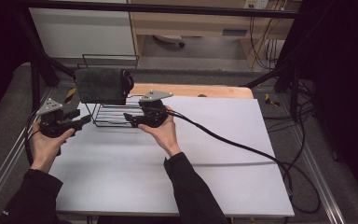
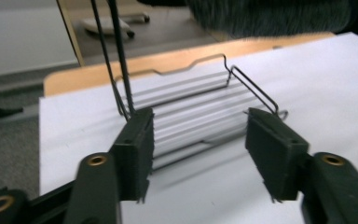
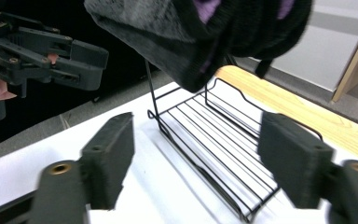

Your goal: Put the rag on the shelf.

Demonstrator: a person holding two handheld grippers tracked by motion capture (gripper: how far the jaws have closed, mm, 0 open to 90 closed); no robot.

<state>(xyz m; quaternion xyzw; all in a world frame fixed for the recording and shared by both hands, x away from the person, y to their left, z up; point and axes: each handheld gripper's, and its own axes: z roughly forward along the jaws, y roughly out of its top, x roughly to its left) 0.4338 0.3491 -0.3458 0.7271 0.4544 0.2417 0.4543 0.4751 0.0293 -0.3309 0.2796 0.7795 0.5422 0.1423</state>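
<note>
Two pairs of black jaws stand spread apart with nothing between them. The left gripper (image 2: 200,154) points at the near end of a black wire rack (image 2: 200,107); its one jaw sits just beside the rack's upright rods, though whether it touches them cannot be told. The right gripper (image 3: 196,163) faces the rack (image 3: 214,140) from the other end, its jaws open on either side of the wire floor and short of it.

Seen from above, the left gripper (image 1: 77,122) and the right gripper (image 1: 133,119) flank the rack (image 1: 109,114), one at each end, each held in a hand. A dark grey towel (image 1: 103,85) hangs on the rack's top rail, above the wire floor. The right gripper view shows what the high view hides: the towel (image 3: 186,32) has purple patches in its folds and droops over the far end of the rack, and the left gripper appears beyond it, at upper left. The left gripper view catches just the towel's fuzzy lower edge (image 2: 261,16) at the top.

The rack stands on a white sheet (image 1: 191,158) that covers the tabletop (image 1: 191,90), whose wooden edge shows behind. A black cable (image 1: 242,147) trails from the right gripper across the sheet to the right.
</note>
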